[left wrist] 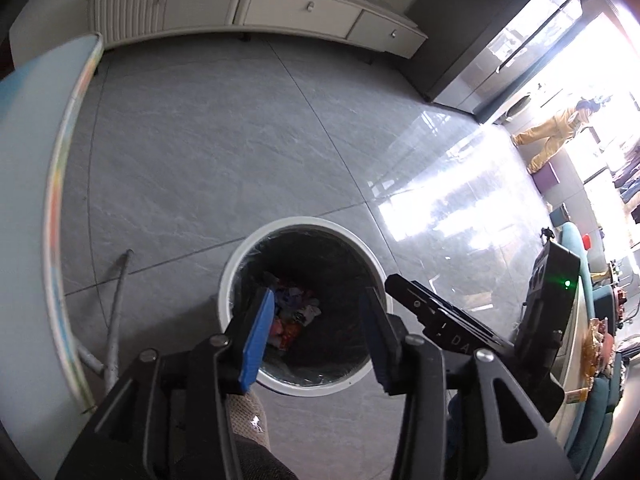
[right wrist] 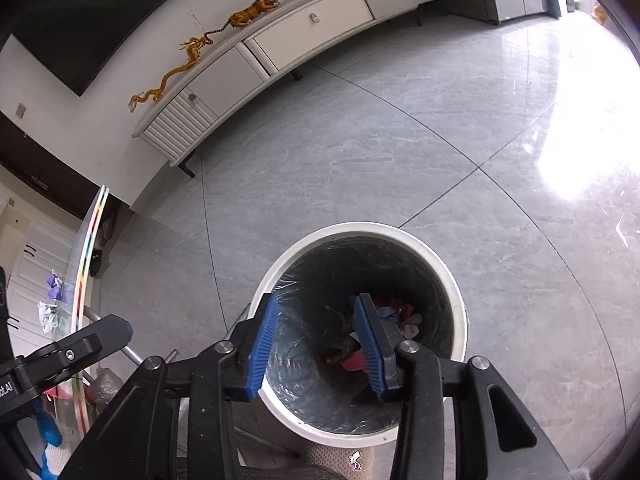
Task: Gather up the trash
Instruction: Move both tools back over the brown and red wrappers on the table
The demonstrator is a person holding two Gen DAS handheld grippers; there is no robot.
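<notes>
A round white bin with a dark liner stands on the grey tiled floor. Crumpled colourful wrappers lie at its bottom. My left gripper hangs over the bin's mouth, blue pads apart, with nothing between them. In the right wrist view the same bin sits just below my right gripper, which is open and empty too, with the wrappers showing past its right pad. Each tool appears at the edge of the other's view.
A long white cabinet runs along the far wall. A table edge with a coloured stripe and its metal legs stand left of the bin. A person's slippered foot is by the bin's near side. Teal furniture lies to the right.
</notes>
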